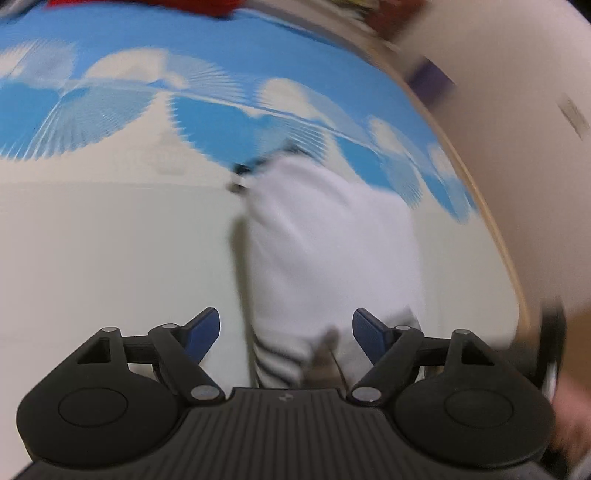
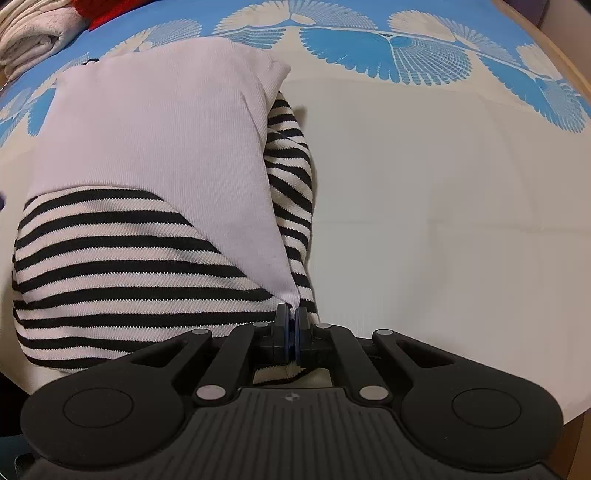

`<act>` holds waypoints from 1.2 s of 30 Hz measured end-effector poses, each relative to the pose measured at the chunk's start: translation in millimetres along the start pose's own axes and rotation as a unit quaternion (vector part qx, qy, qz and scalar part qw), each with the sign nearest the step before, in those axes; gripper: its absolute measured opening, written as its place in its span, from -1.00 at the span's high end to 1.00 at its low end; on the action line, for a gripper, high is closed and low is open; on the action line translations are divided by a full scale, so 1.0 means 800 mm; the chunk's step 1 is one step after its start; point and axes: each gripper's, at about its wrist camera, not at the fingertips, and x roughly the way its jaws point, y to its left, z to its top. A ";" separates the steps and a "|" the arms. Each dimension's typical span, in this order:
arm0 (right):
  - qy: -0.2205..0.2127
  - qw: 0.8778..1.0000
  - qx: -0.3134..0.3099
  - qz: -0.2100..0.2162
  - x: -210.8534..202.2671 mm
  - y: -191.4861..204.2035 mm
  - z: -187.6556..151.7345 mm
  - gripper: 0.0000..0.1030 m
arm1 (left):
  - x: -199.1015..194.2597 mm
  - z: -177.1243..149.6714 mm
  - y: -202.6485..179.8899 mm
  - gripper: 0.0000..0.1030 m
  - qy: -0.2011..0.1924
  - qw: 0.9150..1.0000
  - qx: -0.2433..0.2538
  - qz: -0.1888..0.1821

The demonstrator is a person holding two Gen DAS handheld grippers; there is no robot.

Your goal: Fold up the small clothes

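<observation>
Between the pressed-together fingers of the right gripper (image 2: 292, 325) a corner of the white-and-striped garment (image 2: 155, 177) is clamped, where white cloth meets black-and-white stripes. Ahead and to the left of this gripper the garment is spread on the white table surface (image 2: 424, 221); beyond it a blue feather-patterned border (image 2: 369, 48) is seen, and folded pale cloths (image 2: 33, 33) far left. The left gripper (image 1: 286, 338) is held wide apart, with the garment (image 1: 325, 240) lying just ahead between its fingers, blurred. No legible writing is visible.
</observation>
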 end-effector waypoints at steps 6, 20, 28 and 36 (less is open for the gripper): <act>-0.068 0.992 0.079 0.076 -0.036 -0.017 0.009 0.32 | 0.072 0.020 0.049 -0.64 0.047 0.993 -0.098 -0.055; -0.045 0.984 0.123 0.120 0.002 0.017 0.057 0.79 | 0.073 0.056 0.022 0.22 0.004 0.994 -0.050 -0.096; -0.104 0.970 0.080 0.203 -0.016 0.083 0.085 0.90 | -0.005 0.098 0.082 -0.10 -0.056 0.998 -0.018 0.019; -0.072 0.985 0.048 0.150 0.015 0.120 0.098 0.91 | -0.018 0.069 0.078 -0.10 -0.022 0.997 0.062 0.037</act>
